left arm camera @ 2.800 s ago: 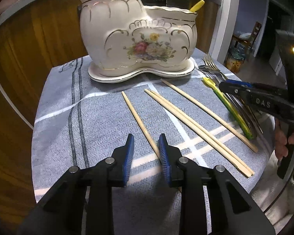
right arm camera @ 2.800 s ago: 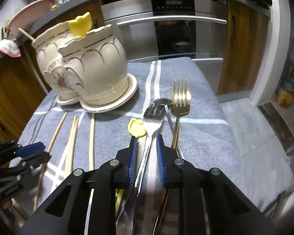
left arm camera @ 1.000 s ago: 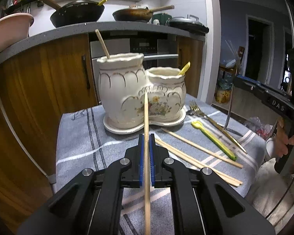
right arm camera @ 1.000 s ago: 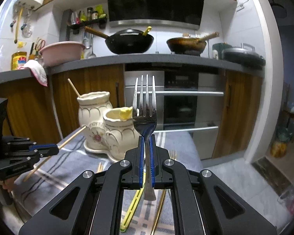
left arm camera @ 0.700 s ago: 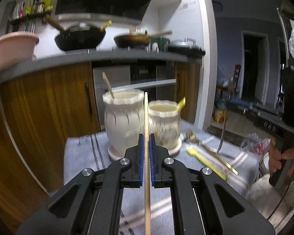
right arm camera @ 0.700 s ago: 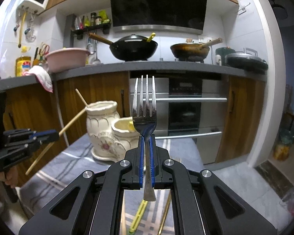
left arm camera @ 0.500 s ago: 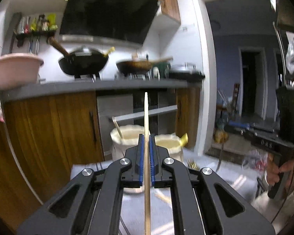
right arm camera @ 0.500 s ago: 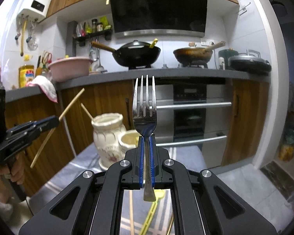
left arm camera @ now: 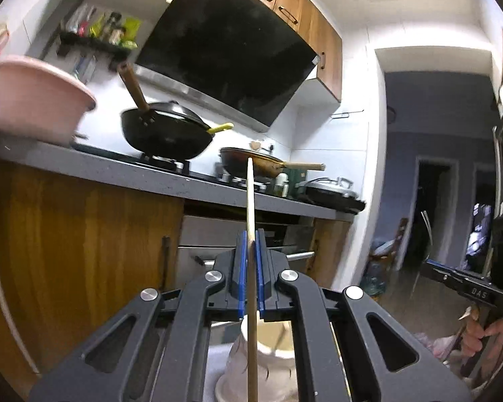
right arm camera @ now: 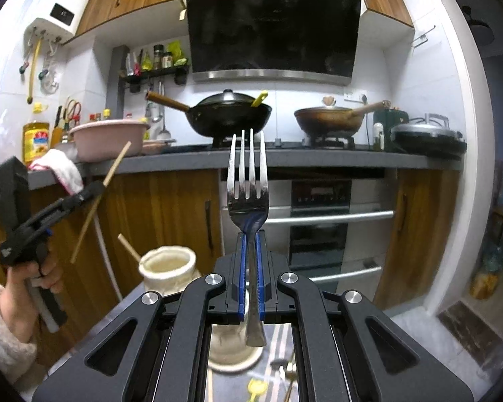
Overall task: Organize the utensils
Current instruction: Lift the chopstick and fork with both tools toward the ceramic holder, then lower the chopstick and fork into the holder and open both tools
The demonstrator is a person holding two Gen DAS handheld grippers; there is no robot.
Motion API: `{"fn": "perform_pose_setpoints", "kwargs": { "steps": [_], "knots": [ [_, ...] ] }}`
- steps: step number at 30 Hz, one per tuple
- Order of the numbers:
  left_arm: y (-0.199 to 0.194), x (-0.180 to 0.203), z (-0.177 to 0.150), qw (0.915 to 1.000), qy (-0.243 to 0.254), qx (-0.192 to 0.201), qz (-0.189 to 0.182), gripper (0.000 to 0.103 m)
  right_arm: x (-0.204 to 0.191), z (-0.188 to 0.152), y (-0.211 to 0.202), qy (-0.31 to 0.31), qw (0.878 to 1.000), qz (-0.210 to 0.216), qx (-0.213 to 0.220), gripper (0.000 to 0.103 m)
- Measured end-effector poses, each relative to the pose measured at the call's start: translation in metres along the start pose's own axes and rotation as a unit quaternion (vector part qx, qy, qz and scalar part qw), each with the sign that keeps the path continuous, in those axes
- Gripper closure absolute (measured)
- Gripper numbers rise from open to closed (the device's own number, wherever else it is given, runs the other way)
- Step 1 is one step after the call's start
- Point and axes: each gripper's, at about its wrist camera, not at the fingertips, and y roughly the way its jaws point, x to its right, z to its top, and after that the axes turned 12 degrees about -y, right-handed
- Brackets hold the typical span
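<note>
1. The left gripper (left arm camera: 249, 264) is clamped on a chopstick (left arm camera: 250, 201), held upright above the ceramic holder (right arm camera: 167, 269).
2. One chopstick already stands in that holder.
3. The right gripper (right arm camera: 250, 274) pinches a fork (right arm camera: 248, 197), tines up.
4. Judging by the yellow utensil (right arm camera: 256, 387) on the cloth's near edge, more sorting remains.

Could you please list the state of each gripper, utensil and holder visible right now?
left gripper: shut on the chopstick.
chopstick: clamped, upright, lifted.
right gripper: shut on the fork.
fork: clamped, tines up, lifted.
ceramic holder: upright, one chopstick leaning inside.
black wok: on the stove, lidded.
brown pan: on the stove, lidded.
</note>
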Motion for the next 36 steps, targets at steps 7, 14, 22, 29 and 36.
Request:
{"fn": "perform_pose_setpoints", "kwargs": {
  "steps": [7,14,22,29,36],
  "knots": [
    [0.061,-0.019,0.008,0.9974,-0.051,-0.020,-0.046,0.098,0.002,0.011,0.032,0.019,1.000,0.015,0.013,0.097],
    [0.109,-0.008,-0.012,0.9955,-0.045,-0.051,-0.066,0.098,-0.003,0.010,0.054,0.030,0.999,0.031,0.018,0.097],
    [0.118,-0.001,-0.032,0.9941,-0.021,-0.070,-0.081,0.098,-0.007,-0.007,0.072,0.032,0.998,0.051,-0.005,0.097],
    [0.094,-0.013,-0.035,0.9944,-0.018,-0.073,-0.074,0.098,-0.008,-0.026,0.090,0.040,0.996,0.071,-0.035,0.097],
    [0.074,-0.019,-0.036,0.9947,-0.021,-0.072,-0.070,0.098,-0.009,-0.044,0.107,0.056,0.992,0.086,-0.079,0.097]
  ]
}}
